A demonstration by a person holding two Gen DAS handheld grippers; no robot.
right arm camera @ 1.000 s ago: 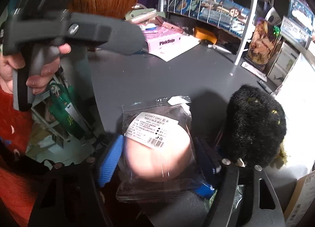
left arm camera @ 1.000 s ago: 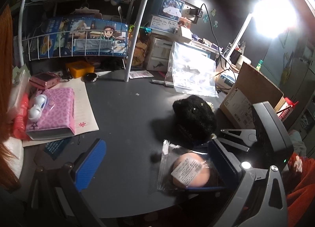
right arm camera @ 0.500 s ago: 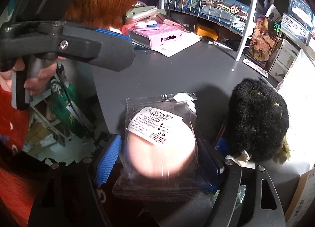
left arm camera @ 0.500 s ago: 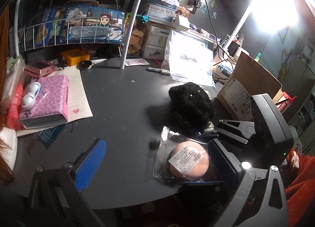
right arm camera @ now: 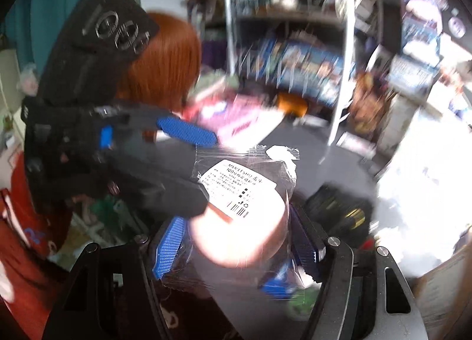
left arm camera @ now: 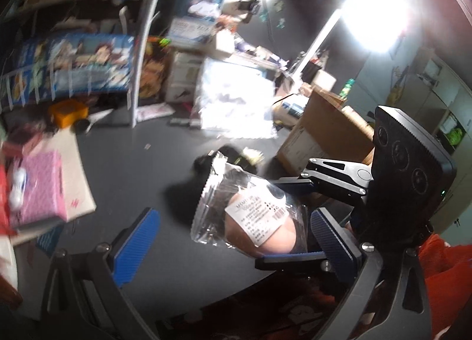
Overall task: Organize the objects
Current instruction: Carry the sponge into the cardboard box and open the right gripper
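A pink round puff in a clear plastic bag with a white label point(right arm camera: 236, 216) sits between the blue pads of my right gripper point(right arm camera: 239, 245), which is shut on it and holds it above the dark desk point(left arm camera: 141, 163). It also shows in the left wrist view point(left arm camera: 253, 222), tilted, with the right gripper's fingers around it. My left gripper point(left arm camera: 233, 239) is open and empty, its blue pads point(left arm camera: 138, 239) wide apart, close to the bag. A black furry plush point(left arm camera: 224, 154) lies on the desk behind the bag.
A pink box point(left arm camera: 38, 189) on white paper lies at the desk's left. A white wire rack point(left arm camera: 73, 74) with picture boxes stands at the back. A cardboard box point(left arm camera: 321, 133) and a bright plastic bag point(left arm camera: 236, 107) are at the right. Both views are motion-blurred.
My right gripper has lifted the bagged puff off the desk and tilted it up. Both grippers have swung; the left one now sits closer to the bag.
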